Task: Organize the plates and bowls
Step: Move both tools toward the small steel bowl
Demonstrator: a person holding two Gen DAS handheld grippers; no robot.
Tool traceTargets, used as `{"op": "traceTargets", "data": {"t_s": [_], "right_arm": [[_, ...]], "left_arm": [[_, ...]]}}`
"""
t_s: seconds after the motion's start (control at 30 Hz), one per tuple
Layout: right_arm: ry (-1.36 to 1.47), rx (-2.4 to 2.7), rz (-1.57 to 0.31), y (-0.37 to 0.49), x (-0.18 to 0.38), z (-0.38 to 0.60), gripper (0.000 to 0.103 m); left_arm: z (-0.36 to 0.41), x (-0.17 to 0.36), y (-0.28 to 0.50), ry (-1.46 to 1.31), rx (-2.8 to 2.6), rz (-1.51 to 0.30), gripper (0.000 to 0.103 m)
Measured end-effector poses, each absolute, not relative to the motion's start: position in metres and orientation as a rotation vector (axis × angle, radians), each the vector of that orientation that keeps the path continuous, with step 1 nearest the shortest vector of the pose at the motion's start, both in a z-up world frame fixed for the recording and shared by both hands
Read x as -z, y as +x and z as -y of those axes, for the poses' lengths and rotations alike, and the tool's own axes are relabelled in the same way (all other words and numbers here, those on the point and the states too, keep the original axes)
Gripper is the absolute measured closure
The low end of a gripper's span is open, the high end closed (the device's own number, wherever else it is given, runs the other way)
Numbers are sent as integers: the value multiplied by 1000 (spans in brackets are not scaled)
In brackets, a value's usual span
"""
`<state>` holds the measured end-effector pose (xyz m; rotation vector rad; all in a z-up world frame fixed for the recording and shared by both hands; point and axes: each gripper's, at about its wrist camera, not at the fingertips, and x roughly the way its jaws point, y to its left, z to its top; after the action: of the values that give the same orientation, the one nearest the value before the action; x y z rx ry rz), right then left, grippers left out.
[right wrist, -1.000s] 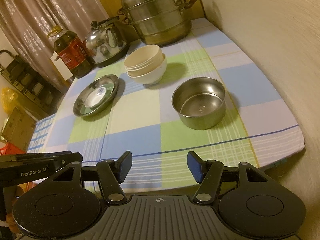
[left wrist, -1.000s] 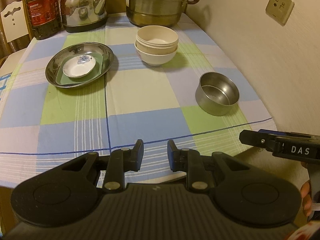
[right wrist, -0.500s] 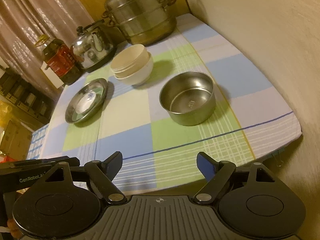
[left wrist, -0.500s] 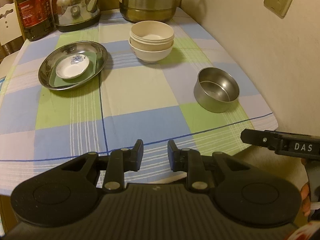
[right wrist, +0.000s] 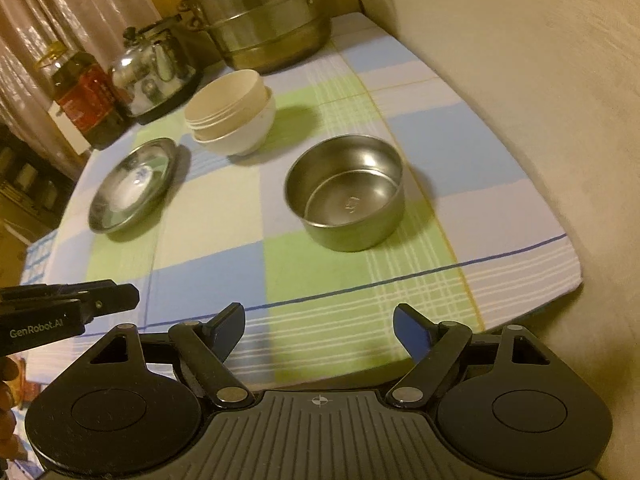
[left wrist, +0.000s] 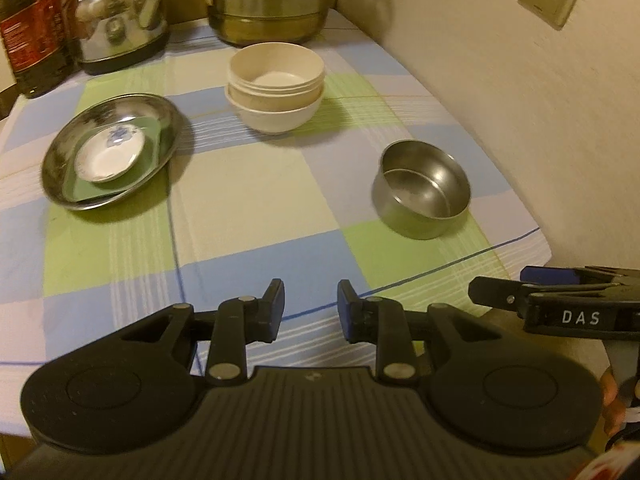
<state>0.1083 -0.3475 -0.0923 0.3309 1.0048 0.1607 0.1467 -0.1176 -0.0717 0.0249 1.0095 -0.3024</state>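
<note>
My right gripper point(right wrist: 319, 330) has just been opening; its blue-padded fingers point(right wrist: 412, 334) stand wide apart and empty above the near edge of the checked cloth point(right wrist: 208, 272). My left gripper point(left wrist: 311, 306) shows a narrow gap, nothing between. The smooth, straight-walled steel bowl point(right wrist: 345, 191) sits ahead of the right gripper. Left of it, a shallow steel plate point(left wrist: 110, 152) carries a green square dish point(left wrist: 150, 152) and a white saucer point(left wrist: 108, 154). Behind them, cream bowls point(left wrist: 275, 86) nest in a stack.

Light: dim, warm yellow cast
Glare: highlights on kettle point(left wrist: 120, 12)
Blur: slight smear throughout
Edges: fisheye bending, dark corners
</note>
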Motion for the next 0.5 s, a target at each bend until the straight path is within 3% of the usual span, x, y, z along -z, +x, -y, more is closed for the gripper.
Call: {"op": "traceTargets", "data": {"t_s": [0.5], "right_arm": [[374, -82, -999, 135, 95, 367, 22]], "left_arm": [[154, 81, 195, 60, 429, -981, 78]]}}
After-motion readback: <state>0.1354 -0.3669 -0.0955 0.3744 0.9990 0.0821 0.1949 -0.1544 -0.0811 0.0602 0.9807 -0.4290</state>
